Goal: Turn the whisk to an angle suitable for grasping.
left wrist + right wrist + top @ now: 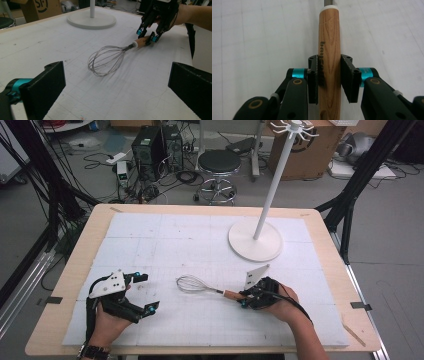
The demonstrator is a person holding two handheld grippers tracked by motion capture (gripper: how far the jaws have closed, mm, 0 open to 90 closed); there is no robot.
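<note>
A wire whisk (190,283) with a wooden handle lies on the white mat (165,240), head pointing left. My right gripper (243,299) is shut on the handle's end, low over the mat. In the right gripper view both jaws press the sides of the wooden handle (329,32), with my right gripper (329,75) square over it. From the left gripper view, the whisk (107,60) rests ahead, the right gripper (147,35) gripping its far end. My left gripper (146,292) is open at the mat's front left, its jaws spread wide and holding nothing (117,87).
A white stand (255,240) with a round base and a tall pole with hooks at its top occupies the back right of the mat. Beyond the table's far edge are a black stool (219,164), a cardboard box (310,155) and computer gear with cables on the floor.
</note>
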